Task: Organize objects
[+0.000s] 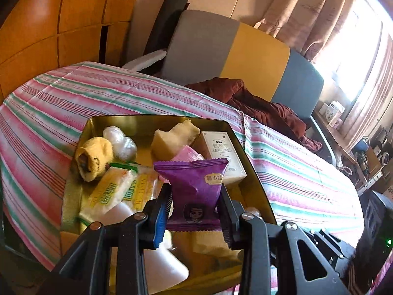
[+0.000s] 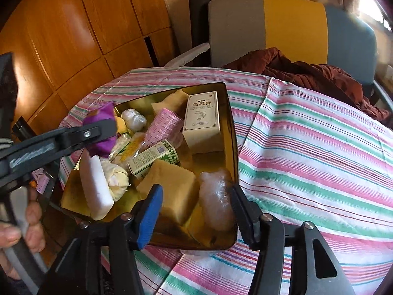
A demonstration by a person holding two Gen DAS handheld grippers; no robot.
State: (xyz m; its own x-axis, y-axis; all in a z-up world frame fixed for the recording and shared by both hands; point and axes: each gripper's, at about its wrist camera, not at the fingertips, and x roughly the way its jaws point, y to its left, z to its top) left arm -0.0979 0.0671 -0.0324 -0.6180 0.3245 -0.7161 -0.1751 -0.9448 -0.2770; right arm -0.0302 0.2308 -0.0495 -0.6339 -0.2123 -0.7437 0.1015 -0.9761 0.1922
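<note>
A gold tin (image 1: pixel 248 167) stands on the striped cloth, crowded with small goods. My left gripper (image 1: pixel 195 198) is shut on a purple snack packet (image 1: pixel 196 182) and holds it upright just above the tin's near part. From the right wrist view the same packet (image 2: pixel 103 145) hangs over the tin's (image 2: pixel 232 127) left side. My right gripper (image 2: pixel 197 212) is open at the tin's near edge. Between its fingers, inside the tin, lie a yellow block (image 2: pixel 172 191) and a clear-wrapped lump (image 2: pixel 216 199); the pads press on neither.
Also in the tin are a white printed box (image 2: pixel 202 120), a pink roll (image 2: pixel 164 125), a white bar (image 2: pixel 95 186) and tissue packs (image 1: pixel 110 189). A maroon cloth (image 2: pixel 307 73) lies before a grey, yellow and blue chair (image 2: pixel 292 29). A hand (image 2: pixel 24 221) grips the left handle.
</note>
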